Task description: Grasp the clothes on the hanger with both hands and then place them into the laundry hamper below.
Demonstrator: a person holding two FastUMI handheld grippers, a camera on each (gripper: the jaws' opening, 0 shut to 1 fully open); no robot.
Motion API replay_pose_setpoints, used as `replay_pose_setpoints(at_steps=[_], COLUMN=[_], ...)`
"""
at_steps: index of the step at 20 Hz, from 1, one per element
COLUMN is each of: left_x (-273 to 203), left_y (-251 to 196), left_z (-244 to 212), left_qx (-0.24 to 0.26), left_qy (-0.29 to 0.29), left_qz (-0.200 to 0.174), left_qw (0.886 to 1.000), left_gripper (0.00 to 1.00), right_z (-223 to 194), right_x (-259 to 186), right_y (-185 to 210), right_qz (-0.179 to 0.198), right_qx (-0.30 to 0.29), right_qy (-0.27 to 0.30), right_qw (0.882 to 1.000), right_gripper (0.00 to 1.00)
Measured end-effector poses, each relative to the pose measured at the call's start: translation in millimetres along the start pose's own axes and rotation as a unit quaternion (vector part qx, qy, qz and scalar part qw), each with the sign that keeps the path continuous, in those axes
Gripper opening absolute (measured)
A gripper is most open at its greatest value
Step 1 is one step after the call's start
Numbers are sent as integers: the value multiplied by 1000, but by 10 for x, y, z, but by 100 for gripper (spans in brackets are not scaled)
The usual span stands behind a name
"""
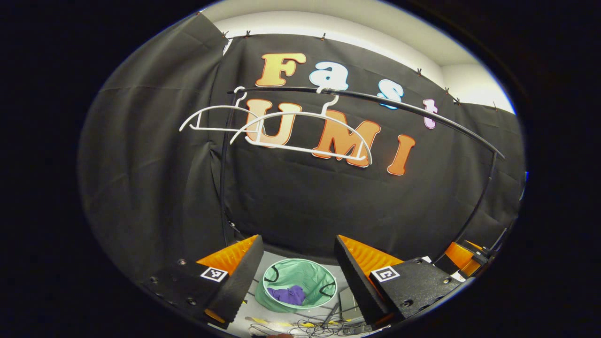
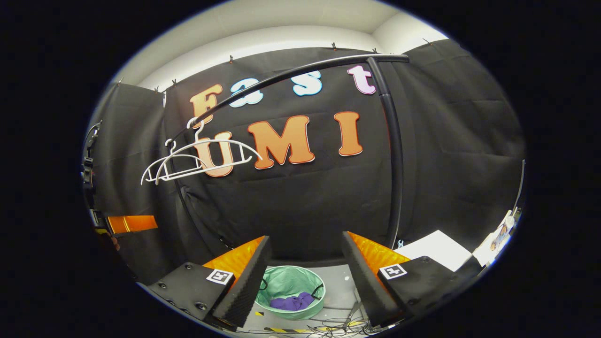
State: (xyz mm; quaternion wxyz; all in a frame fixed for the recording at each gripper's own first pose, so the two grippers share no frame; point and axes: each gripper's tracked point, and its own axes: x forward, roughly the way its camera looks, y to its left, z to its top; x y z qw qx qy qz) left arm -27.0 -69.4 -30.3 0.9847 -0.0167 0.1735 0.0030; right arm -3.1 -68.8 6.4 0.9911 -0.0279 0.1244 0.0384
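Black cloth (image 1: 155, 178) lines the booth on all sides, with a pale ceiling strip above it. Across the cloth runs a black garment rail (image 1: 422, 115), its curved bar carried on upright posts; in the right gripper view the same rail (image 2: 394, 155) shows one thick post coming down at right. Two white hangers (image 1: 300, 136) hook over the bar towards its left end, both bare, one partly behind the other. In the right gripper view the hangers (image 2: 197, 159) sit close together at the left of the rail.

On the grey floor below stands a round green laundry hamper (image 1: 312, 277) with dark handles on its rim. A crumpled purple garment (image 1: 288, 295) lies inside it at the bottom; the right gripper view shows the hamper (image 2: 286, 281) and the purple garment (image 2: 292, 302) in the same way.

Loose cables (image 1: 319, 328) trail on the floor in front of the hamper, next to a strip of striped tape (image 2: 281, 330).

The left gripper (image 1: 298, 277) hangs above the hamper with its fingers spread wide, nothing between them. The right gripper (image 2: 305, 277) is likewise wide open and holds nothing.
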Motion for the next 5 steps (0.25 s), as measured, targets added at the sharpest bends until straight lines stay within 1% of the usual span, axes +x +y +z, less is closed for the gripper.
replay_pose_setpoints(at_steps=[1,2,3,4,5], left_x=[-6,-7,-3,-6,2], left_y=[4,16,16,24,30], left_z=[6,22,33,44,57], left_qx=[-2,-3,-1,2,4], left_qy=[-2,-4,-6,-8,-11], left_qz=[0,3,4,7,8], left_qw=[1000,1000,1000,1000,1000], left_gripper=[96,96,96,98,98], right_z=[8,13,22,31,32], right_x=[0,8,6,12,15], right_y=[-10,-16,-31,-39,-49], right_qz=[0,0,0,-1,-2], right_qx=[0,2,4,5,6], right_qy=[-1,-1,-3,-3,-3], right_qw=[1000,1000,1000,1000,1000], right_gripper=[98,98,89,100,100])
